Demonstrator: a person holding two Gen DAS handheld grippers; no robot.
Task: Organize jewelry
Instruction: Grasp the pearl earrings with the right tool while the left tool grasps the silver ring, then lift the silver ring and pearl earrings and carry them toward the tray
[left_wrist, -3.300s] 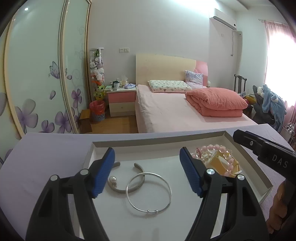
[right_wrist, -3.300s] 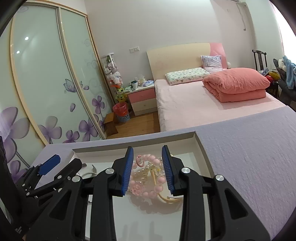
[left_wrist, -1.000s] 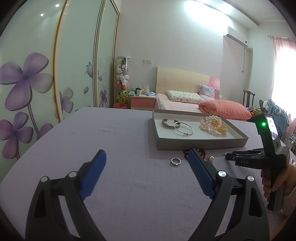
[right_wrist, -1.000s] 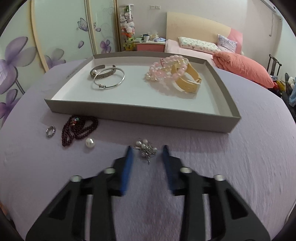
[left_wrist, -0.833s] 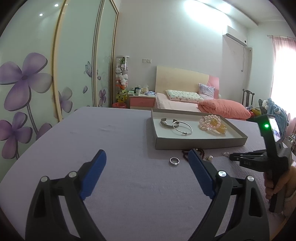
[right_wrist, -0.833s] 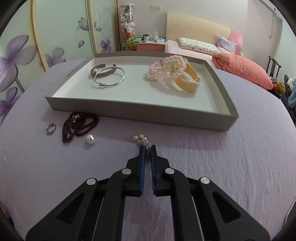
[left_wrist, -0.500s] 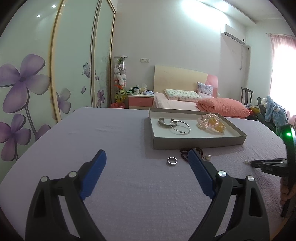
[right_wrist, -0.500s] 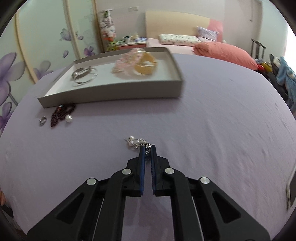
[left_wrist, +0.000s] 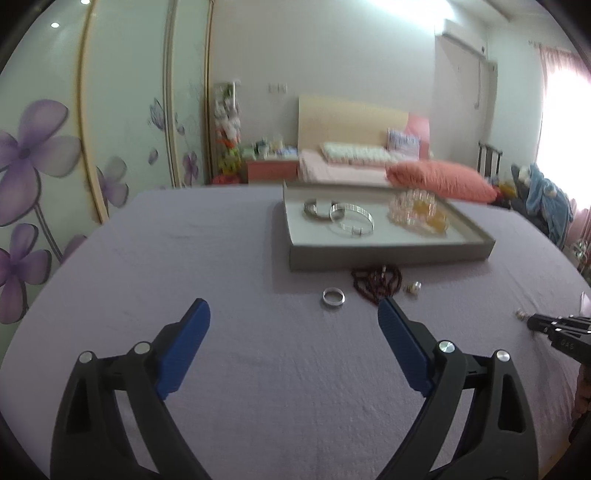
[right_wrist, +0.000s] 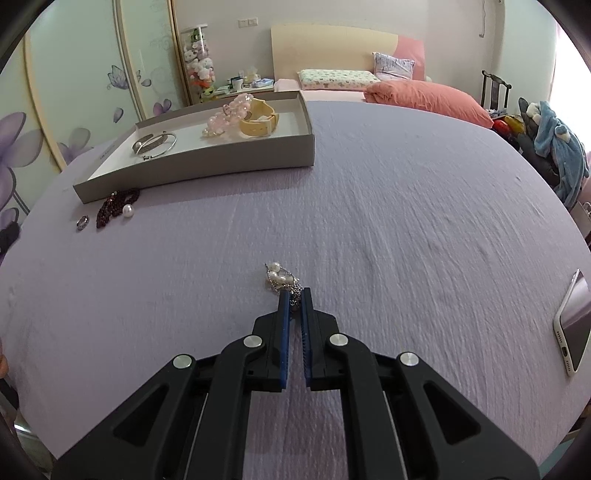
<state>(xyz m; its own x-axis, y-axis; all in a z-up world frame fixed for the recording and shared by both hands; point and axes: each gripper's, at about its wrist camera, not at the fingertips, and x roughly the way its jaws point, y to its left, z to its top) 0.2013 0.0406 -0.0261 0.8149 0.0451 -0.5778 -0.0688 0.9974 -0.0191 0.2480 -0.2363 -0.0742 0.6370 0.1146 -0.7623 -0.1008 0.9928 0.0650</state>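
Dragged well clear of the tray since a second ago, a pearl-and-chain piece (right_wrist: 281, 279) now sits out on the open middle of the lilac cloth (right_wrist: 406, 221), its fine silver chain pinched between the closed blue pads of the right gripper (right_wrist: 294, 295) while its small round pearls spill out ahead of the tips onto the fabric. Wide bare cloth lies to the right of the clamped piece, running out to a phone (right_wrist: 574, 325) that lies near the table's right edge. The shallow grey cardboard tray (right_wrist: 229, 166) stands well apart at upper left; inside it, on a white floor, lie two thin silver bangles (right_wrist: 155, 144), a pink bead bracelet (right_wrist: 229, 114) and a broad yellow band (right_wrist: 260, 118) touching it. Just outside the tray's near wall lie a coil of dark red beads (right_wrist: 112, 208), a loose pearl (right_wrist: 127, 210) touching them, and a plain silver ring (right_wrist: 82, 222) just beside. From the left wrist view, the left gripper (left_wrist: 293, 317) hovers with its ribbed blue pads spread wide and nothing between them, the ring (left_wrist: 333, 297) just beyond them and smooth, faintly creased cloth stretching clear to the table's left edge. The right gripper's black tip (left_wrist: 554, 326) shows at far right.
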